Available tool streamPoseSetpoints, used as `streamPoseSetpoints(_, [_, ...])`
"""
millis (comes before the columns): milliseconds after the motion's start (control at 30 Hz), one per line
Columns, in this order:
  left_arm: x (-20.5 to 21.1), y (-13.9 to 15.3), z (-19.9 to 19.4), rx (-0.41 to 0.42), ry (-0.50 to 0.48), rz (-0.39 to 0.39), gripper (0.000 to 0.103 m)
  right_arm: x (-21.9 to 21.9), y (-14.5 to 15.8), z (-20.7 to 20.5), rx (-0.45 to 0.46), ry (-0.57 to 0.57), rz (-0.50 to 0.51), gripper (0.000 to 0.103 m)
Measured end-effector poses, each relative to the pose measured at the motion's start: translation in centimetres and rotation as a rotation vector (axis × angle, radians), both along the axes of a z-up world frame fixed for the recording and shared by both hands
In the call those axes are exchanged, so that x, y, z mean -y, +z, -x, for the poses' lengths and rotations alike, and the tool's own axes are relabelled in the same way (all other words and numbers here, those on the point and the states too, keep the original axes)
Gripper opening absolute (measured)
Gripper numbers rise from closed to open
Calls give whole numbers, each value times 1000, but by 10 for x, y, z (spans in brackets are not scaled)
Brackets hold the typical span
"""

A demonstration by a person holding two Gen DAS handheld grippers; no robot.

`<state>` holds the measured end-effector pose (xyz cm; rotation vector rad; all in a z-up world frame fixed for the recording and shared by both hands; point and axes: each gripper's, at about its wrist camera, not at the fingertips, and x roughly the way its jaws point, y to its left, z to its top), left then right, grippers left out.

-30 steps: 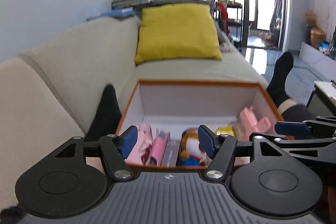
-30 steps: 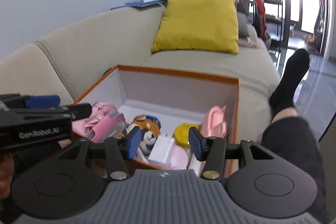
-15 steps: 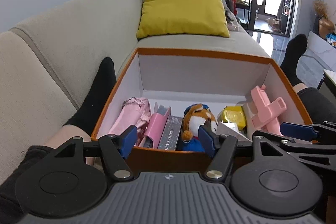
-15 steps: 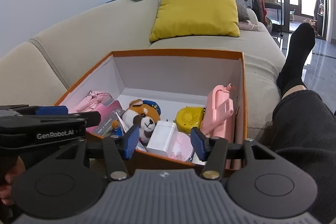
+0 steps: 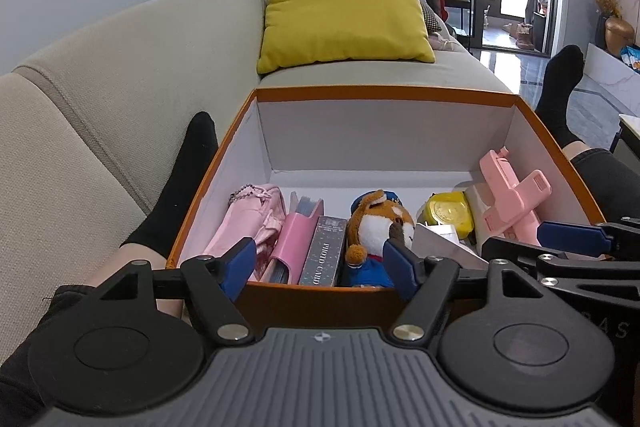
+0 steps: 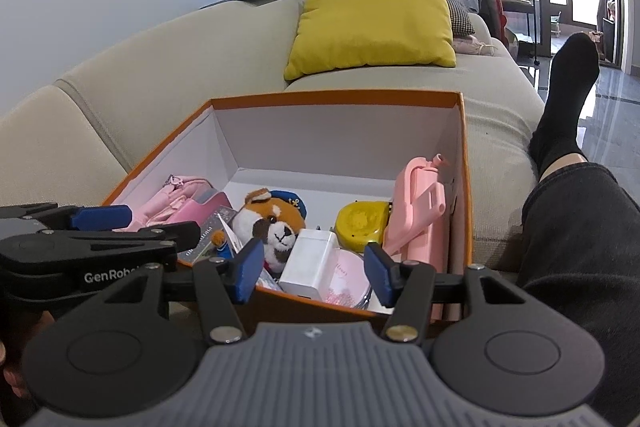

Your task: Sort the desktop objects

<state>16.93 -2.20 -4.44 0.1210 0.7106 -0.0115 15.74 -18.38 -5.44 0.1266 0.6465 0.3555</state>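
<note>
Resting on a beige sofa (image 5: 100, 99), the orange box (image 5: 384, 93) holds a pink pouch (image 5: 256, 215), plush fox (image 5: 380, 227) and white charger (image 6: 310, 263). Left gripper (image 5: 320, 267), jaws just widened, and right gripper (image 6: 312, 271) hover apart at its near rim, empty.

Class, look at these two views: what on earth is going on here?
A person seated on a sofa holds the left gripper and the right gripper over an orange box of small things. Both are open and empty; the left's jaws have just been opening. The plush toy, white charger and pink pouch lie untouched inside.
</note>
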Motion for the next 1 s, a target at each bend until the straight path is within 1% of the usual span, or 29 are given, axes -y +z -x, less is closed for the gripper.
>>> streamPoseSetpoints(1000, [1, 0, 0, -10, -8, 6, 84, 1, 0, -1, 2, 6, -4, 58])
